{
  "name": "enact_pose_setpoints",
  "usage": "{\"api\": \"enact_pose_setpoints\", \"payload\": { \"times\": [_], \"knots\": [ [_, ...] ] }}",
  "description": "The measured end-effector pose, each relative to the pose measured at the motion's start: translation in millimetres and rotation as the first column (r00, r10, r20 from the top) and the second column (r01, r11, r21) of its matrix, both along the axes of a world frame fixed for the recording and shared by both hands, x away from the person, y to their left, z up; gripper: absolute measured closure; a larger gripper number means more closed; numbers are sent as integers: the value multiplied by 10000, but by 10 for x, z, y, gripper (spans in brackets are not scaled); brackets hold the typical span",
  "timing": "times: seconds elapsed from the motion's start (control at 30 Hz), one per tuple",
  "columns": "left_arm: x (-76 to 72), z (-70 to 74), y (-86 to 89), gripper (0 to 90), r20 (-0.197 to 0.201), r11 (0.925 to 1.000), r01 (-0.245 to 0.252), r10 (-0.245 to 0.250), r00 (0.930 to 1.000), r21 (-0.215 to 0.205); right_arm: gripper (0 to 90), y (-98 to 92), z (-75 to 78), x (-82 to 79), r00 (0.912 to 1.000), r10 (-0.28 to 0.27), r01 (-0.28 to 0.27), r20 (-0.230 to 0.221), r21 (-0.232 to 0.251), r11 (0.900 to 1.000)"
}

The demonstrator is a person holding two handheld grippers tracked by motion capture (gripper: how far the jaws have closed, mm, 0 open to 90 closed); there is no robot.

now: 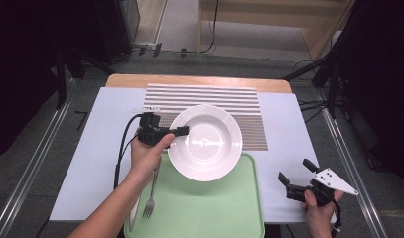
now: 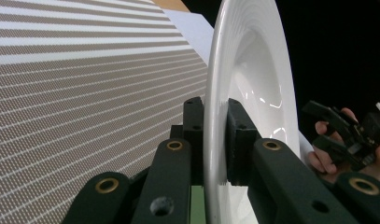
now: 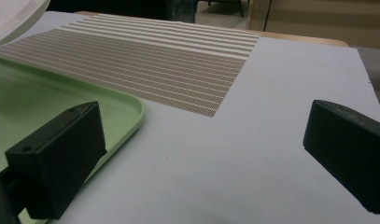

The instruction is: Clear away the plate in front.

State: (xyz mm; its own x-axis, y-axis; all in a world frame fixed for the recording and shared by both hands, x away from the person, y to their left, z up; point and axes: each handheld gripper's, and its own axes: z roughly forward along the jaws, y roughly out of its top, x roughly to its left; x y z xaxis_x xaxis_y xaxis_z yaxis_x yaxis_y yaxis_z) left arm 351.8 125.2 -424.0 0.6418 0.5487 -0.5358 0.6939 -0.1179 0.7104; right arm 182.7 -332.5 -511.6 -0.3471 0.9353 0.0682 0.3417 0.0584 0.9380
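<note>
White glazed deep round plate is pinched at its left rim by the left claw, held above the striped woven placemat and pale green plastic tray. Right claw wide open, empty. Risk: narrow rim grip, plate could pivot and slip. Bowl faces up; round, no long axis.

High view looks down from above; both gripper views skim low, sharing the striped mat.

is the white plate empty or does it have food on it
Empty: the white plate shows a bare, glossy bowl, held by its rim in the left claw.
</note>
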Motion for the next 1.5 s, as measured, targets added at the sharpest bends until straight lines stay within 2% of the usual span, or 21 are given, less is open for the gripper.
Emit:
{"api": "enact_pose_setpoints", "payload": {
  "times": [0.17,0.2,0.3,0.63,0.87,1.17,1.5],
  "knots": [
    [-77,-43,19,811,-23,9999,147,-147,9999,-68,0,10,3,-5,10000,0,0,-38,37,10000],
    [-97,-51,23,811,-117,9999,145,-145,9998,-36,0,10,3,-5,10000,0,0,-37,36,10000],
    [-137,-87,37,811,-75,9994,329,-328,9994,124,0,12,0,-3,10000,-12,12,-29,20,10000],
    [-298,-201,70,810,-262,9984,558,-555,9981,111,0,26,2,-6,9999,-56,56,-85,36,10000],
    [-410,-273,112,809,-492,9957,926,-926,9945,-30,0,27,1,-6,10000,-11,11,-70,-15,10000],
    [-548,-371,160,805,-810,9952,981,-980,9919,-29,0,38,1,-5,10000,25,-25,-55,-51,10000],
    [-676,-451,177,805,-1012,9917,1288,-1285,9865,-37,0,44,-3,-1,10000,15,-16,-65,-77,10000]
  ]
}}
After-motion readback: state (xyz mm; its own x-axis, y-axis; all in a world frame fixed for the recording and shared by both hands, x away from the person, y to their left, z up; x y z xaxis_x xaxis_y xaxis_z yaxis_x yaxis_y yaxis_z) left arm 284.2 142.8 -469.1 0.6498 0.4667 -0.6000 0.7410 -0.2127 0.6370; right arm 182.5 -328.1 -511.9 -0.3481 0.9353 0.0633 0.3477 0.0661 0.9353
